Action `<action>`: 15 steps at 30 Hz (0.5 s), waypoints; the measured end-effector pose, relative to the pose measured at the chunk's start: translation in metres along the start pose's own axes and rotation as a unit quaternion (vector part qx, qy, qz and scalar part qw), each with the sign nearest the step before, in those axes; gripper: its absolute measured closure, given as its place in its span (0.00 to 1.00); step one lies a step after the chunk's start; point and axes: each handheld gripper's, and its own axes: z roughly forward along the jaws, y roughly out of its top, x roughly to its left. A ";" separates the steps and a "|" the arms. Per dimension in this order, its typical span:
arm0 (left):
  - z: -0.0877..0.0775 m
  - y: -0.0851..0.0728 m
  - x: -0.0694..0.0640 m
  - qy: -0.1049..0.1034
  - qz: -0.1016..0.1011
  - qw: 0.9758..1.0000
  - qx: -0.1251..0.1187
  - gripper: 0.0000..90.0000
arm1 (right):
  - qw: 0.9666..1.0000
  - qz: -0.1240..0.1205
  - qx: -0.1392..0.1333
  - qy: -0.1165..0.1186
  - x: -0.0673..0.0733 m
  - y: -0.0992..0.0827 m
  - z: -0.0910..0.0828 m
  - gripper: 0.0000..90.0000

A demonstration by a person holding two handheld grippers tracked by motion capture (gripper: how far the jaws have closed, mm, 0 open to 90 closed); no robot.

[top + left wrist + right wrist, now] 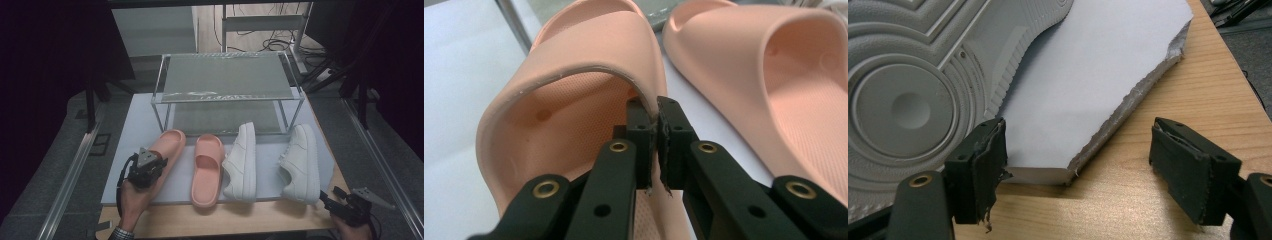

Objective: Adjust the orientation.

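Two pink slides and two white sneakers lie in a row on a pale foam board (122,150). My left gripper (154,165) is shut on the strap edge of the left pink slide (170,142). In the left gripper view the pads (640,130) pinch that thin strap rim of the left slide (574,55), and the second slide (774,65) lies to its right. My right gripper (327,197) stands open at the board's front right corner. Its jaws (1078,145) are wide apart with nothing gripped, next to the right sneaker's sole (908,100).
The second pink slide (207,167), the left white sneaker (242,160) and the right white sneaker (301,162) lie side by side. A glass-topped two-level rack (227,77) stands behind them. The board rests on a wooden table (1173,100). Metal rails run along both sides.
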 end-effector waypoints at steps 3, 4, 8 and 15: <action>0.006 0.005 -0.002 0.000 -0.002 1.000 -0.001 0.95 | 1.000 0.000 0.000 0.000 0.000 0.000 0.000 0.26; 0.008 0.007 -0.002 0.000 -0.004 1.000 0.000 0.95 | 1.000 0.000 0.000 0.000 0.000 0.000 0.000 0.26; 0.019 0.015 -0.004 0.001 -0.004 1.000 0.000 0.95 | 1.000 0.000 0.000 0.000 0.000 0.000 0.000 0.26; 0.037 0.029 -0.006 0.002 -0.010 1.000 -0.002 0.95 | 1.000 -0.001 0.001 0.002 0.000 0.000 0.000 0.26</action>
